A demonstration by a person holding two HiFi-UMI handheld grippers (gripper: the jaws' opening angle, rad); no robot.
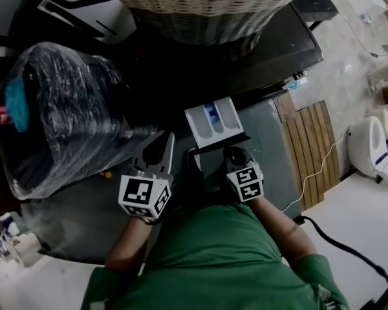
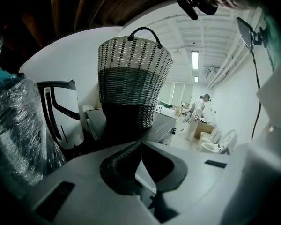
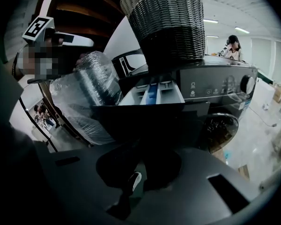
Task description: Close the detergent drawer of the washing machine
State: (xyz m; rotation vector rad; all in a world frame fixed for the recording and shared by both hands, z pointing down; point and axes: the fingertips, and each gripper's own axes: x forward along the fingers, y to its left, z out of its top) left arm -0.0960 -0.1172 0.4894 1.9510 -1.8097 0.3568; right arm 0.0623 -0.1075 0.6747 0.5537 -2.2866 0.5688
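Note:
The washing machine (image 1: 266, 148) (image 3: 218, 86) has its white detergent drawer (image 1: 215, 123) (image 3: 152, 93) pulled out, a blue compartment showing inside. The drawer's dark front panel (image 1: 221, 145) (image 3: 145, 118) faces me. My right gripper (image 1: 236, 155) (image 3: 141, 157) is shut and empty, its tips right at that panel; I cannot tell whether they touch it. My left gripper (image 1: 160, 151) (image 2: 140, 146) is shut too, holding nothing, left of the drawer and pointing past the machine's top.
A wicker basket (image 1: 207, 5) (image 2: 133, 88) (image 3: 166, 22) stands on the machine. A plastic-wrapped water jug (image 1: 58, 115) (image 3: 86, 86) lies to the left. A wooden slat mat (image 1: 313, 150), toilets (image 1: 375, 141) and a black cable (image 1: 336, 244) are on the right.

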